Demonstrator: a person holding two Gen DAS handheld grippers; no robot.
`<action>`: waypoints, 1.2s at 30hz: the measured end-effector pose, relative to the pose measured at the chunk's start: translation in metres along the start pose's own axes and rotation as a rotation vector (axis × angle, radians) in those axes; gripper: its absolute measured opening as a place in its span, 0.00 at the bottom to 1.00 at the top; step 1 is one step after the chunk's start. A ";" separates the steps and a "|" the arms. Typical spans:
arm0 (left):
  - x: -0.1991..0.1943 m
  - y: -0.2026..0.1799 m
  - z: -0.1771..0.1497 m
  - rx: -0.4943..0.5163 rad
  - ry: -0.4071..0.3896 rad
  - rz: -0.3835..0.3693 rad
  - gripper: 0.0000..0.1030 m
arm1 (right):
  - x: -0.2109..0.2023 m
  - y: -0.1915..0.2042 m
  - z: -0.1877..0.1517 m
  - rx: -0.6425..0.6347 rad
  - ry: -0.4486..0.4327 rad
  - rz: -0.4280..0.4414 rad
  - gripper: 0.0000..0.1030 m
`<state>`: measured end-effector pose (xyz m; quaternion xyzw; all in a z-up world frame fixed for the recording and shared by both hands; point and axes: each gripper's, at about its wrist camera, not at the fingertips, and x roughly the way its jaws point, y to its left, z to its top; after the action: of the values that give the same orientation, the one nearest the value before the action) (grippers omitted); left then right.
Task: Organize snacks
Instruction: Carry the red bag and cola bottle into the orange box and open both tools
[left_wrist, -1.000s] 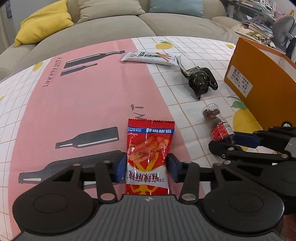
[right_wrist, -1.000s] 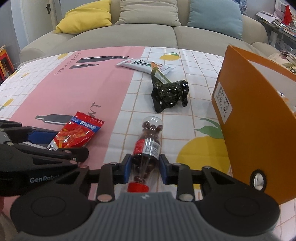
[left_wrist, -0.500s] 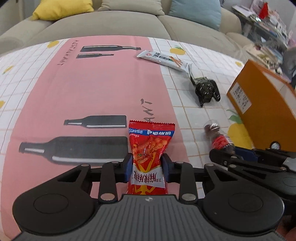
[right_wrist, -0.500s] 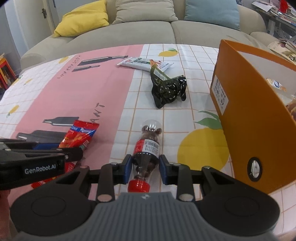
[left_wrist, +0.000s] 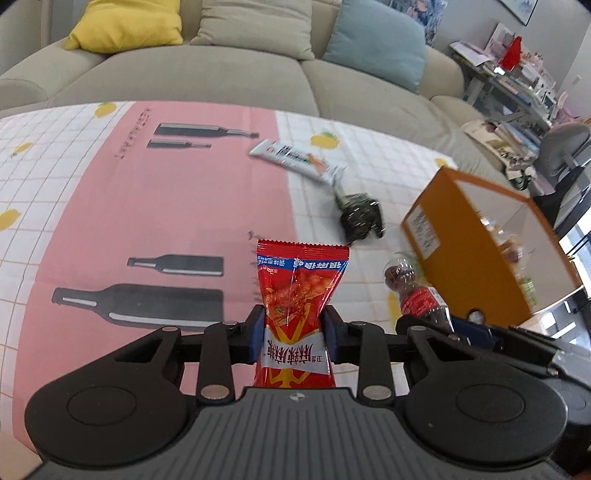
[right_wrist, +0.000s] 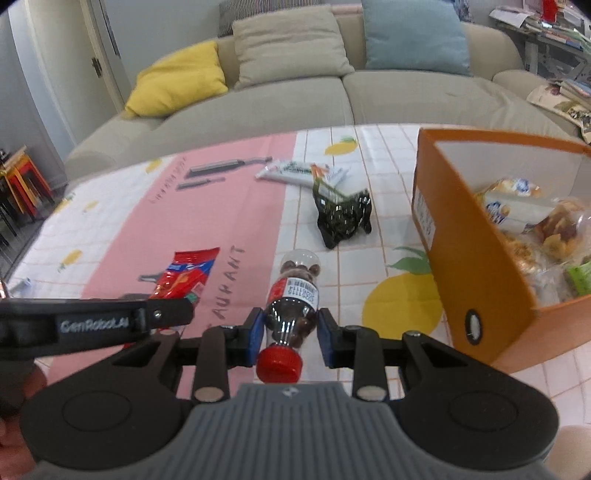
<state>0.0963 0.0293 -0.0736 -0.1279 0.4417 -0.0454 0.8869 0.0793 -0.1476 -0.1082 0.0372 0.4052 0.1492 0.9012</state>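
My left gripper (left_wrist: 294, 334) is shut on a red snack packet (left_wrist: 300, 291) and holds it above the table; the packet also shows in the right wrist view (right_wrist: 184, 273). My right gripper (right_wrist: 290, 334) is shut on a small bottle of chocolate balls (right_wrist: 295, 295) with a red cap, lifted off the table; the bottle also shows in the left wrist view (left_wrist: 413, 288). An open orange box (right_wrist: 476, 258) with several snacks inside stands to the right. A white snack bar (right_wrist: 299, 170) and a dark green packet (right_wrist: 341, 218) lie further back.
The table has a pink and white checked cloth (right_wrist: 229, 221) with bottle and lemon prints. A beige sofa (right_wrist: 295, 99) with yellow, beige and blue cushions stands behind the table. A cluttered shelf (left_wrist: 517, 74) is at the far right.
My left gripper closed on the red packet and raised it. My right gripper lifted the bottle. Both moved up, and the orange box's inside came into view.
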 end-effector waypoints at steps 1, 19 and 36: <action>-0.004 -0.004 0.002 0.001 -0.006 -0.004 0.35 | -0.007 -0.001 0.001 0.001 -0.010 0.001 0.28; -0.042 -0.085 0.046 0.049 -0.051 -0.187 0.35 | -0.100 -0.067 0.046 0.093 -0.082 -0.035 0.29; 0.019 -0.169 0.085 0.110 0.096 -0.318 0.35 | -0.119 -0.171 0.105 0.089 0.054 -0.109 0.29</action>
<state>0.1805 -0.1215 0.0062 -0.1451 0.4543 -0.2153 0.8522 0.1230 -0.3407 0.0156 0.0513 0.4369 0.0825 0.8943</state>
